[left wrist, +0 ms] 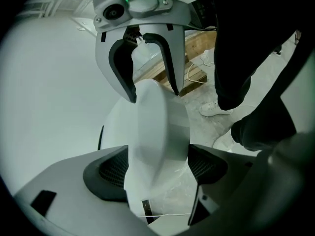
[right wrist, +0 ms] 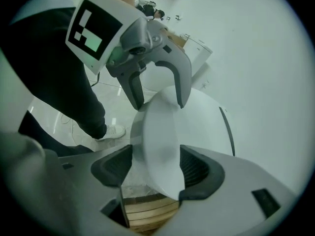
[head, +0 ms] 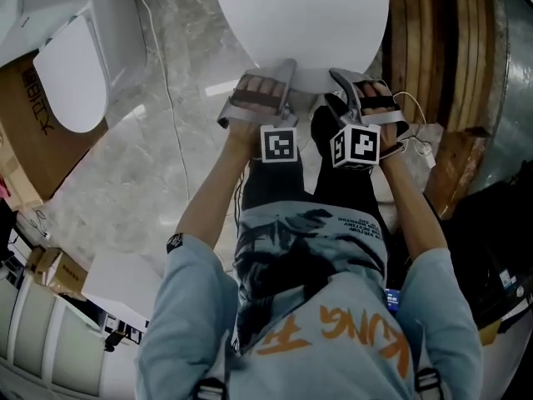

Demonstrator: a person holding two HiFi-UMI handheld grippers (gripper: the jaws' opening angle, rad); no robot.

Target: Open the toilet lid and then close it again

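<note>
Both grippers are on the lid (head: 300,15), which fills the head view at 12 o'clock, with its near rim taken at 6 o'clock. The left gripper (head: 265,77) is clenched on that rim toward 7 o'clock. In its own view the rim sits between the two ribbed pads (left wrist: 110,171), with white plastic (left wrist: 157,122) touching each side. The right gripper (head: 354,82) is clamped just beside it toward 5 o'clock. There too the rim (right wrist: 162,132) is pinched between the pads (right wrist: 199,168), so neither gripper is slack or empty.

As for handling, the lid looks like stiff, glossy moulded plastic: light for its size, but smooth and probably slippery under the pads. The rim is thin and curved, so a hold at its front edge, well away from the hinge, is judged best. With the two grips set near each other, twisting should be kept down. A slip on the way back down would likely let it slam.

Much is hidden. The hinge, the seat and the bowl are cut off beyond 12 o'clock in the head view. How far the lid is tilted cannot be read, though floor (left wrist: 206,132), a shoe (left wrist: 214,109) and planks (right wrist: 147,213) are seen past its edge. Whether the seat has come up with it cannot be told.
</note>
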